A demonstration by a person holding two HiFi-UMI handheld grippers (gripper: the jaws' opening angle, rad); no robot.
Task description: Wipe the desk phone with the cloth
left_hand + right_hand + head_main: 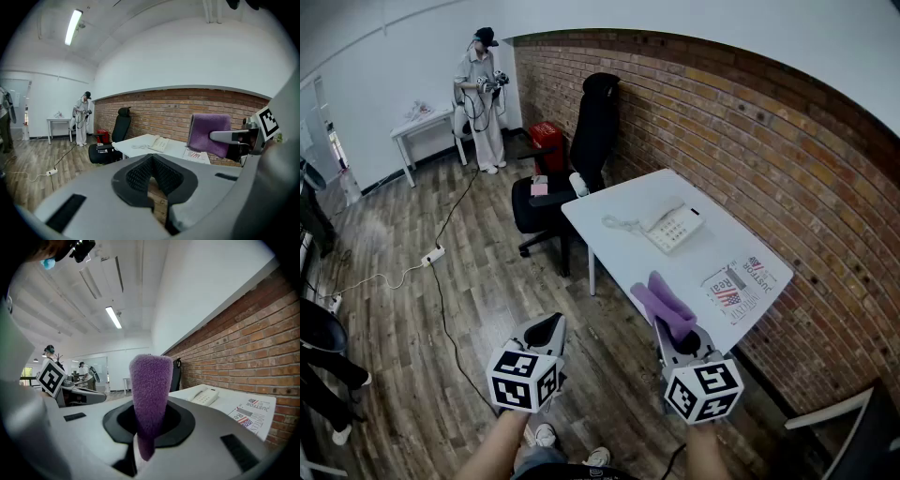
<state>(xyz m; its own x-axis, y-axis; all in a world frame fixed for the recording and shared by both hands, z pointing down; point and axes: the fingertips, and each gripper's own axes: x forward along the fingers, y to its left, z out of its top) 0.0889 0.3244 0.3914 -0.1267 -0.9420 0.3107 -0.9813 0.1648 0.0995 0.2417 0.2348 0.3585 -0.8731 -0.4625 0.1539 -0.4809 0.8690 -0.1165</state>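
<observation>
A cream desk phone [673, 225] with a coiled cord lies on the white desk [623, 248], near the desk's middle. Both grippers hang over the floor in front of the desk's near corner. My right gripper [673, 328] is shut on a purple cloth [666, 302], which sticks up and out past its jaws towards the desk edge. In the right gripper view the cloth [150, 399] stands upright between the jaws, with the phone [205, 396] beyond it. My left gripper [551, 325] is shut and empty, further left. From the left gripper view the phone [158, 143] and cloth [209, 133] are both visible.
A printed newspaper [741, 281] lies on the desk's right end by the brick wall [769, 159]. A black office chair [581, 150] stands at the desk's far side. A power strip [433, 255] and cable cross the wood floor. A person [480, 98] stands by a small white table [422, 122].
</observation>
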